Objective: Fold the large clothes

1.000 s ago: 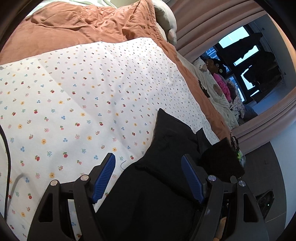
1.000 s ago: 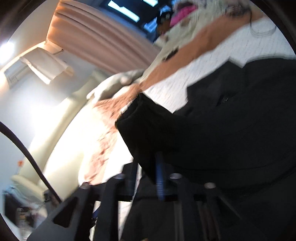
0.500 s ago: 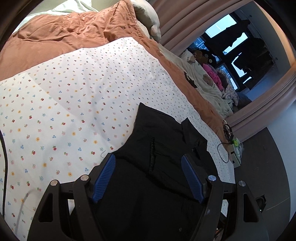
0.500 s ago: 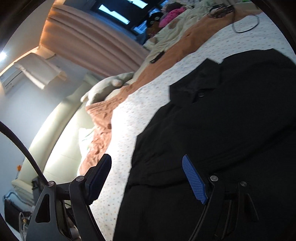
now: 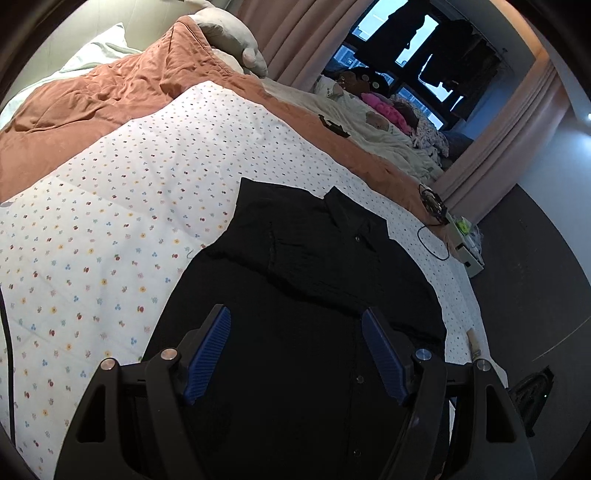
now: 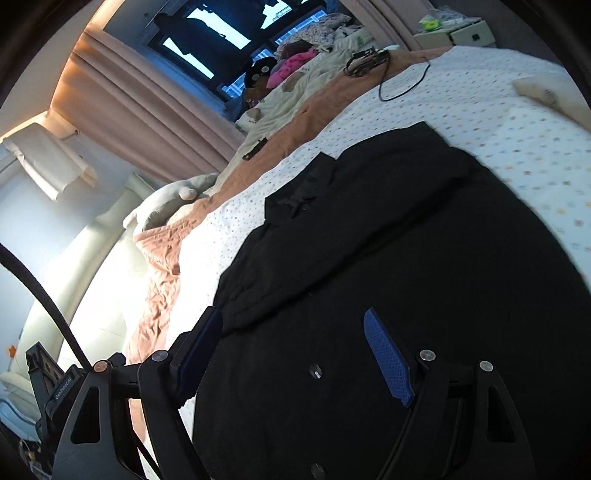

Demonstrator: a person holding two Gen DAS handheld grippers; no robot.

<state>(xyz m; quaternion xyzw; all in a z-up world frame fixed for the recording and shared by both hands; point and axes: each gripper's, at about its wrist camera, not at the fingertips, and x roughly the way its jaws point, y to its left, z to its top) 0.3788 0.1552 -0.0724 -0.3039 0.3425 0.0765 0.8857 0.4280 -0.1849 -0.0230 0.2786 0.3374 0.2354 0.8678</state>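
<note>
Shirt: my black shirt [image 5: 317, 280] lies spread on the dotted sheet [image 5: 122, 221] on the bed.
Left tongs [image 5: 295, 350]: released, above the shirt.
Right tongs [image 6: 291, 350]: released, gripping nothing.

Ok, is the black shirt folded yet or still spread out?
Partly folded: one sleeve of the black shirt lies across its chest, while the collar and body lie flat on the dotted sheet.

A black shirt [image 6: 388, 258] lay spread on a dotted sheet [image 6: 480, 110], collar toward the window [image 6: 221, 33]. The right gripper [image 6: 295, 354] hung above it, jaws wide apart, gripping nothing. An orange quilt [image 6: 162, 266] bordered the sheet, a black cable [image 6: 402, 88] trailing across both. Curtains [image 6: 147, 114] flanked the window.
</note>
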